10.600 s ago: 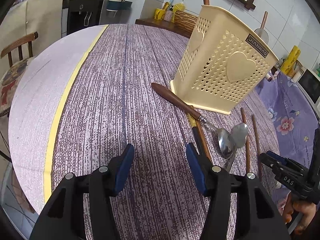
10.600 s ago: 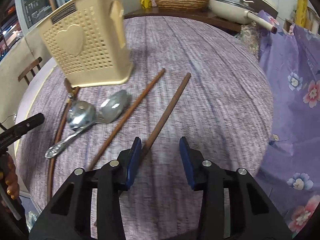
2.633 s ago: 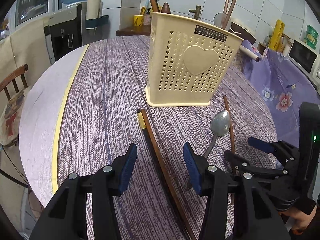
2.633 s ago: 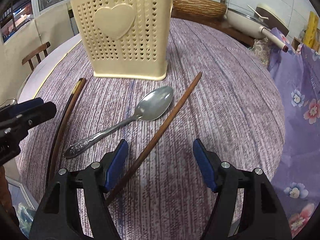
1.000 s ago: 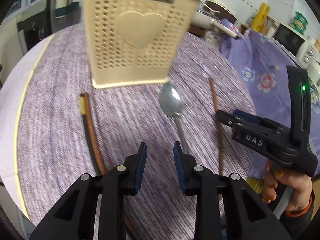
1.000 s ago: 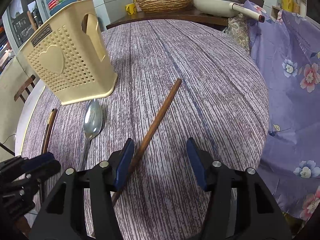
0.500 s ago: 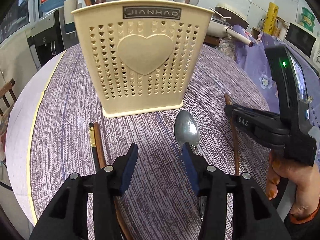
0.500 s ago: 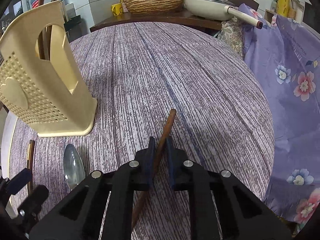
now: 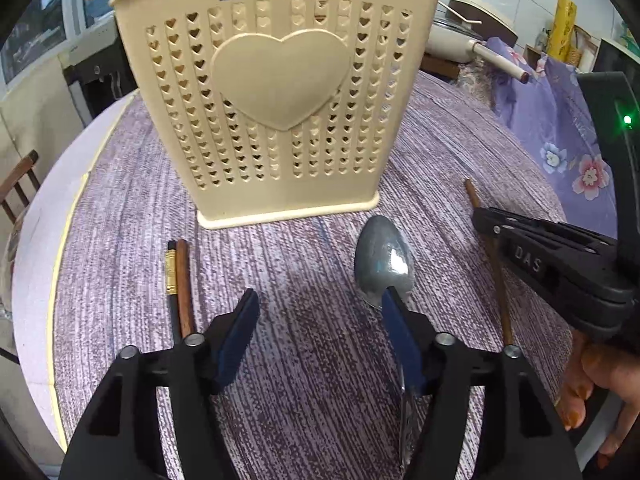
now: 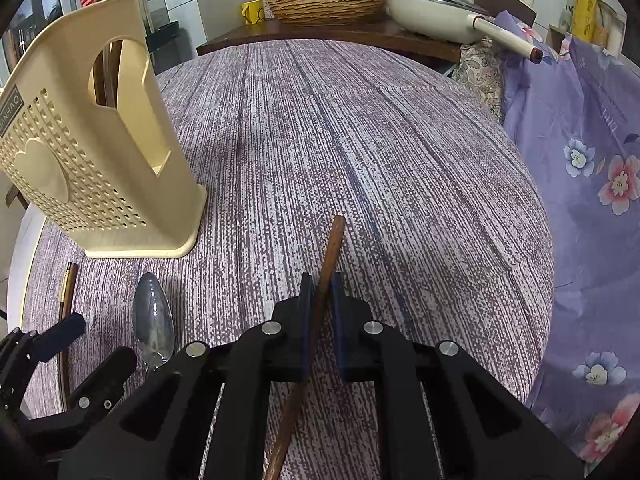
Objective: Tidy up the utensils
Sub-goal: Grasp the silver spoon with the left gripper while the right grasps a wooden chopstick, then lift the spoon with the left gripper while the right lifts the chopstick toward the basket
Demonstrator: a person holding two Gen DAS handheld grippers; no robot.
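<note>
A cream perforated utensil holder (image 9: 276,108) (image 10: 80,168) with a heart on its front stands on the round table. Just in front of it lies a metal spoon (image 9: 382,264) (image 10: 153,320), bowl toward the holder. My left gripper (image 9: 316,312) hangs over the table with its jaws opening; the spoon's neck runs under its right finger, and nothing is between the pads. My right gripper (image 10: 320,292) is shut on a brown wooden chopstick (image 10: 330,256) (image 9: 496,272) that lies on the table. Two dark chopsticks (image 9: 178,280) (image 10: 66,292) lie to the left.
The table (image 10: 360,140) wears a purple-and-white striped cloth. A purple floral cloth (image 10: 592,200) hangs at the right. Beyond the table stand a wicker basket (image 10: 328,0) and a cream pan (image 10: 436,12). A wooden chair (image 9: 18,184) stands at the left edge.
My left gripper has come closer to the holder and spoon and has spread its jaws wider. My right gripper closed on the brown chopstick and has kept still since.
</note>
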